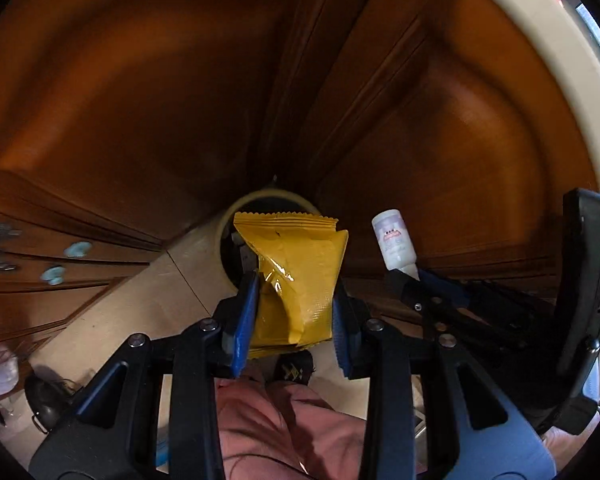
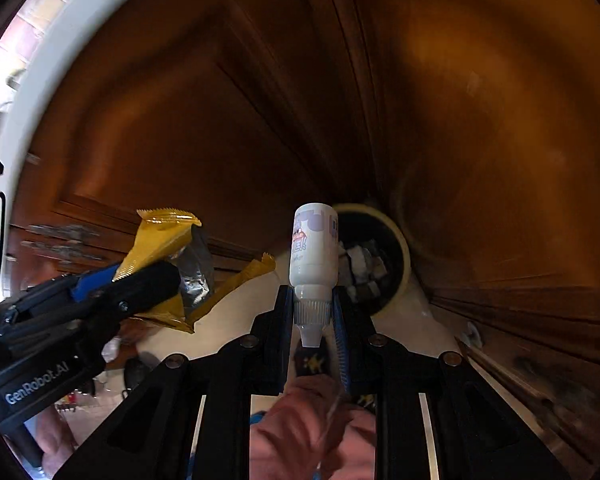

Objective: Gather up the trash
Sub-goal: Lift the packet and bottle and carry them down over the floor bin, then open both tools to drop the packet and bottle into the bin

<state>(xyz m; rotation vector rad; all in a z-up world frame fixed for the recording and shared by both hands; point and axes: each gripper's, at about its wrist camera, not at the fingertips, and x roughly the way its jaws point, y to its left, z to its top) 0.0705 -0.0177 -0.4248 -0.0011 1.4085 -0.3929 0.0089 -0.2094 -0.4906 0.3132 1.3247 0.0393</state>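
Left wrist view: your left gripper (image 1: 294, 312) is clamped on a yellow snack wrapper (image 1: 300, 276), blue pads pressing both sides of its crumpled lower half, serrated top edge pointing away from you. Wrapper hangs directly over the round bin (image 1: 226, 232) on the pale floor (image 1: 148, 300), covering most of its mouth from this angle. Grip sits low on the foil, likely so the bulk of the wrapper leads into the opening.

Right gripper (image 1: 404, 280) shows at the right of this view, holding a small white bottle (image 1: 392, 240) by the neck, body upward and away.

Right wrist view: jaws closed tight on the ribbed cap (image 2: 311, 314) of the bottle (image 2: 314, 248), nozzle toward you, base toward the bin (image 2: 400, 248). Bin mouth lies just right of and beyond the bottle; pale crumpled scraps (image 2: 360, 268) already lie inside. Left gripper (image 2: 140, 292) and wrapper (image 2: 164, 248) sit to the left, apart from the bottle.

Both tools point steeply down with dark wood cabinet panels (image 2: 220, 120) behind the bin. Pink trouser leg (image 2: 308, 420) and a dark slipper (image 2: 312, 360) show below the jaws.

Judgement: both pieces are over or beside the bin, not yet dropped. Wrapper looks lined up; the bottle seems to need a nudge right. Blur smears the edges, so clearance to the rim is unclear
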